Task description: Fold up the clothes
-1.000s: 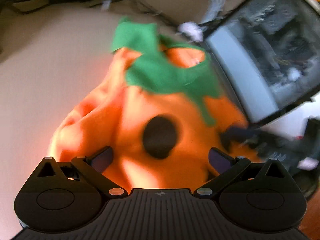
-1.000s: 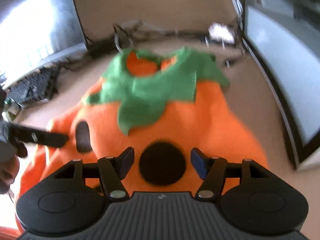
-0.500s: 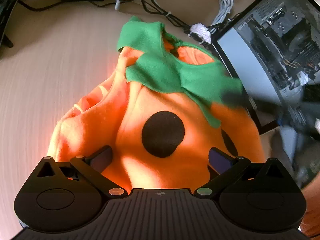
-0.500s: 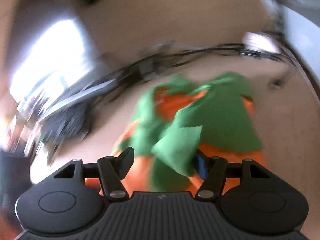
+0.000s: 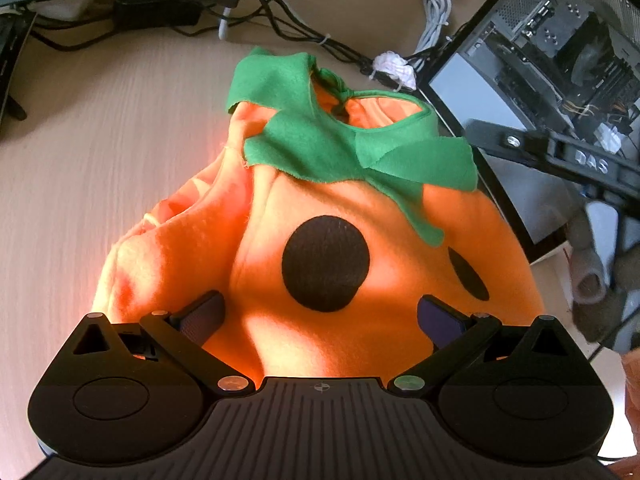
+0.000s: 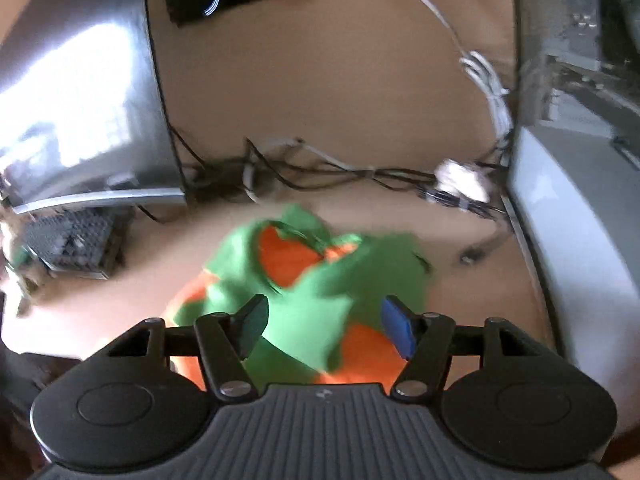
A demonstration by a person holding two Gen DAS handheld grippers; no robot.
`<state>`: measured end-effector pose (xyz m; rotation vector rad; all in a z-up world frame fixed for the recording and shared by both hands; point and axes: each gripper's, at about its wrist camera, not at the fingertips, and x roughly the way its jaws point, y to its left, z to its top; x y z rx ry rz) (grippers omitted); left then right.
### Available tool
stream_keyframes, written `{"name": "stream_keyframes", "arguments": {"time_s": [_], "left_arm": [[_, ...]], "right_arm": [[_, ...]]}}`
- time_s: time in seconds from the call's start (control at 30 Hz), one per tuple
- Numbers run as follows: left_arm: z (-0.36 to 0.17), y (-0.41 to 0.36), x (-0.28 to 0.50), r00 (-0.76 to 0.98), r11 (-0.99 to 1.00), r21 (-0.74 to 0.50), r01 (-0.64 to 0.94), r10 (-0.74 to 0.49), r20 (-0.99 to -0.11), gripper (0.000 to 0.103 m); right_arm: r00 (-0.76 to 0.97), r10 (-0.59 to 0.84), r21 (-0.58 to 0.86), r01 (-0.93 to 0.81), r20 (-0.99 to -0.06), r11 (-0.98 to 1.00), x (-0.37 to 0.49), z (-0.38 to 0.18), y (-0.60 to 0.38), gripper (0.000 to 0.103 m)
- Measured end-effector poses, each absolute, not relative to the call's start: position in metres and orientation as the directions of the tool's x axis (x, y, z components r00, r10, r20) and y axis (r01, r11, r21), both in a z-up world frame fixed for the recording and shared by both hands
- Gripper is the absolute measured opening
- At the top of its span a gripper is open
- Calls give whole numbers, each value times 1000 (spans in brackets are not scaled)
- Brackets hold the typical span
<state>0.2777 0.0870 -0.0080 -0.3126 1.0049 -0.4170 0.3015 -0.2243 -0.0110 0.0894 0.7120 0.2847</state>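
Note:
An orange pumpkin costume (image 5: 320, 240) with a green leaf collar (image 5: 352, 148) and black round spots lies crumpled on the light wooden desk (image 5: 100, 152). My left gripper (image 5: 320, 318) is open, its fingers spread over the costume's near edge, holding nothing. In the right wrist view the costume (image 6: 304, 280) shows blurred, collar end nearest. My right gripper (image 6: 326, 330) is open above the green collar (image 6: 320, 304), holding nothing. The right gripper's arm also shows at the right of the left wrist view (image 5: 560, 156).
A computer case with a glass side (image 5: 540, 80) stands right of the costume. Cables (image 5: 304, 32) and a white cable bundle run along the desk's back. A monitor (image 6: 80, 100) and a keyboard (image 6: 68, 240) are at the left.
My right gripper has lifted and moved from the costume's body toward the collar end, tilting up. The left gripper has barely moved; the costume lies much the same.

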Motion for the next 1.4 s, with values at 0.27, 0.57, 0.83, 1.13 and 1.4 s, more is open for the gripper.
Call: {"name": "stream_keyframes", "arguments": {"time_s": [0.27,0.57,0.83,1.13,1.4], "left_arm": [[-7,89,275,469,873,-447,194,-483,-739,103],[-7,90,272,479,870,-454,195,-488,-729,103],[-2,91,280,453,868,-465,171,-489,-745,103],[51,79,327,525,812,-521,261,-573,-629,103],[26,27,402,547,784,-516,346,-615,-568,103]], "right_arm": [[584,495,299,-403,-644,865,307,-18,-183,63],[667,399,228,-332,-629,915,307,1,-200,63],[651,271,97,-290,-709,952,355,-41,-208,63],[805,26,-189,-170,-592,967,366,-22,-218,61],[714,175,115,-132,-678,985,397,-36,-240,38]]}}
